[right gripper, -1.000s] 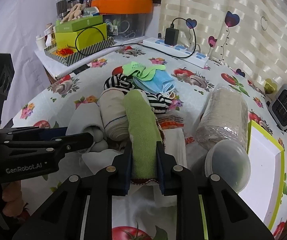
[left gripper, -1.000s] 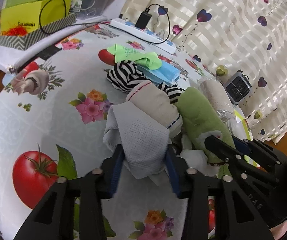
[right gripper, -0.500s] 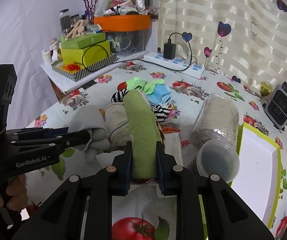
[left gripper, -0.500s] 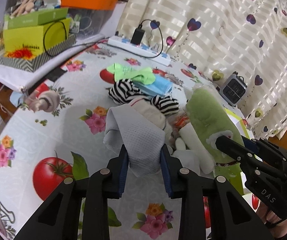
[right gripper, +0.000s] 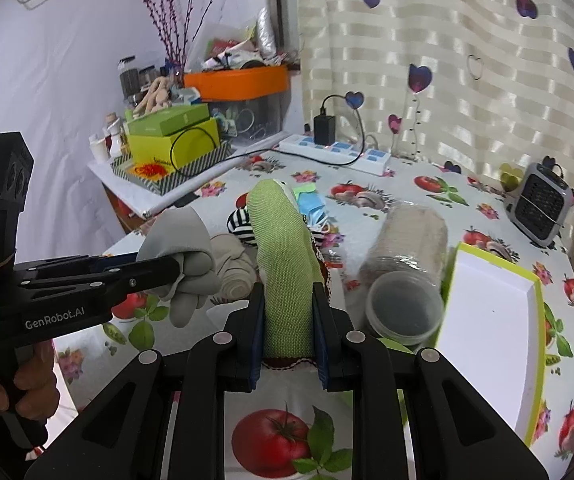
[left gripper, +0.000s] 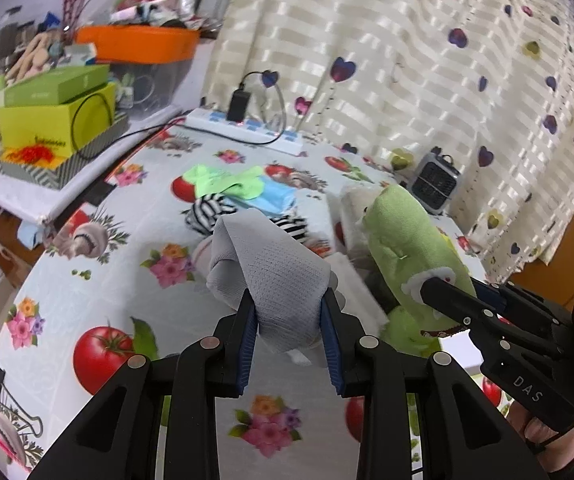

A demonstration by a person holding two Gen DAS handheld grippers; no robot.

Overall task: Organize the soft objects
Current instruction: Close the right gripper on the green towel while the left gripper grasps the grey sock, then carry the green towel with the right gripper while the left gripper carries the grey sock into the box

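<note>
Two grippers, each clamped on a soft thing held above the table.

The left gripper (left gripper: 289,320) points down at a slant, its pads pressed on a grey cloth (left gripper: 275,276) — the folds bulge between the jaws, clear of the tablecloth (left gripper: 99,280). The right gripper (right gripper: 287,320), beside it and tilted alike, squeezes a green roll (right gripper: 285,256) narrowly; a hand (right gripper: 15,376) grips the left handle. A striped sock (left gripper: 207,212) lies on the table beyond.

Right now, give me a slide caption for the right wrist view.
Right gripper holds a green cloth roll above the tablecloth; left gripper holds a grey cloth.
</note>
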